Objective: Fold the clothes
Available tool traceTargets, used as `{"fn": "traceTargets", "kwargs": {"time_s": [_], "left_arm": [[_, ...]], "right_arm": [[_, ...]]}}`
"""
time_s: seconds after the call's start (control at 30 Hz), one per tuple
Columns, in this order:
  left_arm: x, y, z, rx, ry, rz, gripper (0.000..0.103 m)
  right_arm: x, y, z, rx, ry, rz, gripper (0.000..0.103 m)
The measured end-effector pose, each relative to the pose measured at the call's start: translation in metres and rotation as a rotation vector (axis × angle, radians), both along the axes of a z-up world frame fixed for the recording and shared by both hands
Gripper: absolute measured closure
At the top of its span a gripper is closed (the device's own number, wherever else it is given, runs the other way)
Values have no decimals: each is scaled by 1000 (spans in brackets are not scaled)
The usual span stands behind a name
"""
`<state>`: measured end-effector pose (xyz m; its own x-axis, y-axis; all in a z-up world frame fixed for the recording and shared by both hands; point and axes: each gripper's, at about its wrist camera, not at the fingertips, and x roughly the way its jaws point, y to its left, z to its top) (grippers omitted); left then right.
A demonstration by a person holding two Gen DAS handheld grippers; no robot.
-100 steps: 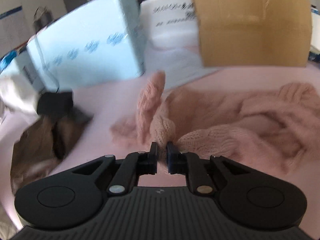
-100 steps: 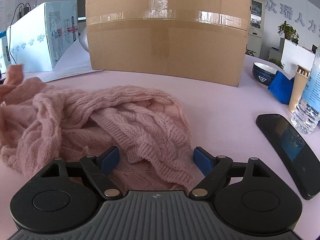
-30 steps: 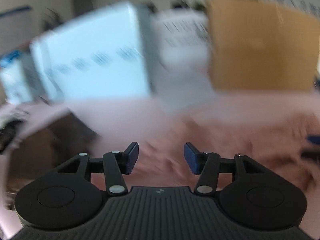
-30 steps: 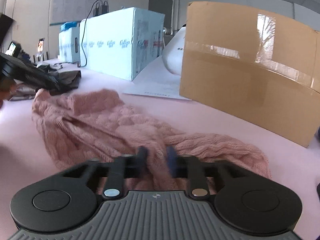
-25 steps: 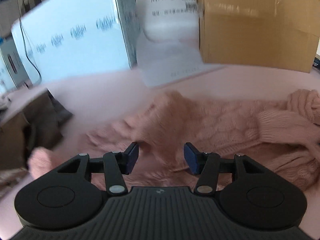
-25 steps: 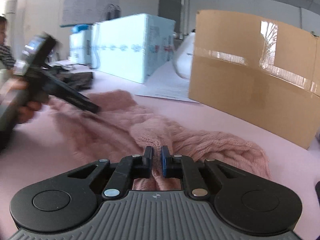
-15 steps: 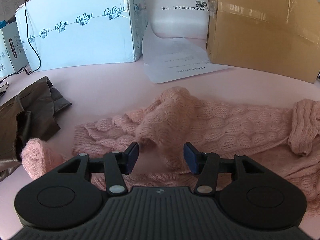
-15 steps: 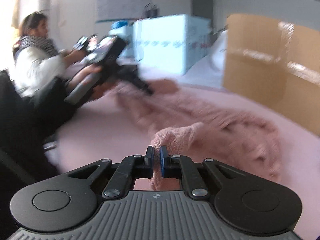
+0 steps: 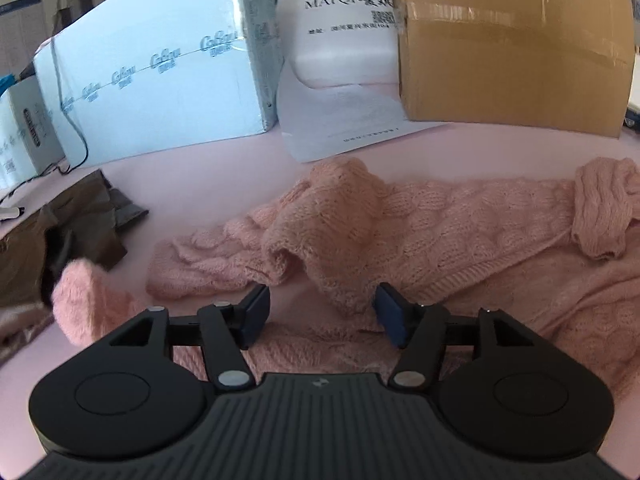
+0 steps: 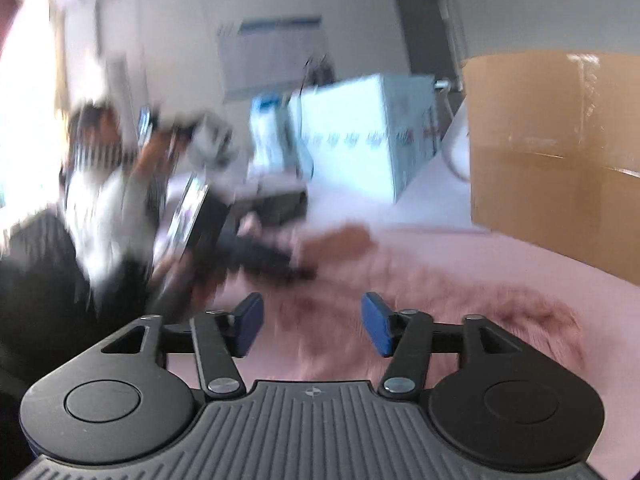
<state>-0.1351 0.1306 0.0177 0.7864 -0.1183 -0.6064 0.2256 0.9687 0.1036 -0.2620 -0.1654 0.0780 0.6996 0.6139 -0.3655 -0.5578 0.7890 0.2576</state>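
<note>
A pink cable-knit sweater [image 9: 420, 228] lies bunched on the pink table [image 9: 208, 168], one sleeve stretched out to the left. My left gripper [image 9: 320, 312] hovers low over its near edge; its jaws are opening, and a fold of knit sits between the blue pads without being pressed. In the blurred right wrist view the same sweater [image 10: 460, 292] spreads ahead. My right gripper [image 10: 312, 324] is above it, its jaws opening with nothing between them. The other gripper [image 10: 256, 260] shows there as a dark blur at the sweater's far end.
A brown cardboard box [image 9: 512, 48], a pale blue carton [image 9: 156, 76] and a white bag with a paper sheet [image 9: 344, 92] line the table's far side. Brown and grey clothes [image 9: 60, 236] lie at the left. A seated person [image 10: 104, 200] is at the left of the right wrist view.
My right gripper was shut on a fold of the sweater and lifting it; now it stands open and empty and has swung. My left gripper sank closer to the sweater and widened.
</note>
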Motion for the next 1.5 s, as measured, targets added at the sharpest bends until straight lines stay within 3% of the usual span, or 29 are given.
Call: {"fn": "traceTargets", "kwargs": {"time_s": [0.07,0.13,0.2,0.23,0.27,0.3,0.33,0.43,0.53,0.6,0.8,0.87,0.97,1.0,1.03,1.1,1.2,1.27,1.3,1.4,1.5], "left_arm": [[1,5,-1,-20,5,20,27],[4,10,-1,-44,16,35,26],[5,9,-1,-44,15,40,23],[5,8,-2,-35,8,41,23],[5,6,-2,-25,0,41,22],[5,5,-2,-19,-5,41,22],[5,5,-3,-17,-8,41,22],[7,6,-3,-31,0,47,20],[9,6,-3,-38,4,52,20],[9,6,-3,-37,0,52,20],[7,11,-2,-65,-11,56,20],[-6,17,6,-70,-138,113,22],[-29,28,20,-87,-361,200,21],[-36,32,26,-105,-424,224,21],[-33,33,30,-100,-430,239,21],[-20,34,38,-63,-408,270,21],[9,42,46,17,-322,403,21],[34,59,45,-24,-155,424,21],[47,68,44,-52,-62,424,21],[71,85,37,-132,144,381,21],[87,93,30,-142,218,395,21]], "right_arm": [[31,1,-10,1,80,-143,39],[70,0,-30,-5,218,-341,49],[93,-2,-46,7,316,-424,55],[107,2,-56,16,363,-437,64],[110,6,-58,13,353,-441,69],[111,10,-57,6,330,-441,88],[112,15,-54,-2,291,-443,96],[111,14,-39,38,201,-498,98],[118,3,-17,109,90,-597,99],[127,-6,-10,128,70,-653,99],[194,-35,-25,117,115,-849,99],[208,-49,-46,144,185,-881,96],[213,-61,-64,199,224,-817,80],[214,-64,-68,216,229,-789,67],[214,-66,-71,230,227,-765,49],[211,-62,-67,246,188,-737,37],[210,-51,-70,216,181,-671,33],[213,-42,-74,165,193,-654,32],[213,-39,-74,156,189,-644,27],[216,-33,-74,151,192,-614,22],[215,-38,-77,158,194,-606,19]]}}
